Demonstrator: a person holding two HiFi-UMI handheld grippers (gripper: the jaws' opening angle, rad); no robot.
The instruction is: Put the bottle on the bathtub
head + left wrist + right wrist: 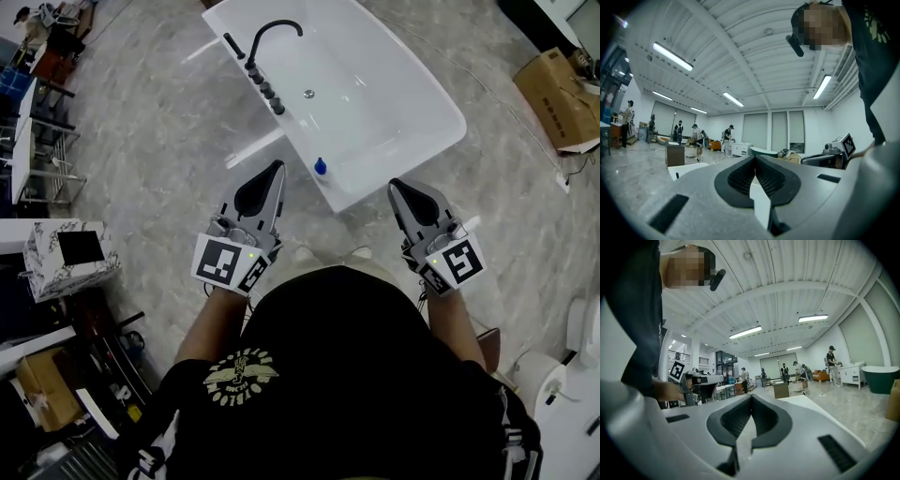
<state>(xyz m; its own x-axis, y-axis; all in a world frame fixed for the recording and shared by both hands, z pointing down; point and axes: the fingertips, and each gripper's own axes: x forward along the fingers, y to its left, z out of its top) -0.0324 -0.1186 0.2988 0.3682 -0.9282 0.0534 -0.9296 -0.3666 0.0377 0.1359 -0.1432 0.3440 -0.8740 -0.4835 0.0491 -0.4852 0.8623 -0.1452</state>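
Jaws on both grippers were pressed together with nothing between them. The left gripper view showed the left gripper with its ribbed dark pads meeting along one line. The right gripper view showed the same of the right gripper.

From the head view, the left gripper and the right gripper were held side by side and apart, both pointing toward the white bathtub. The bottle (small, blue) stood on the tub's near rim. It was just right of the left gripper's tips and farther from the right gripper's, touching neither. Beyond the left gripper, a black curved faucet rose from the tub's edge, with a row of dark knobs below it.

A cardboard box lay on the grey floor well off to the right of the right gripper. A marble-patterned box sat out to the left of the left gripper.
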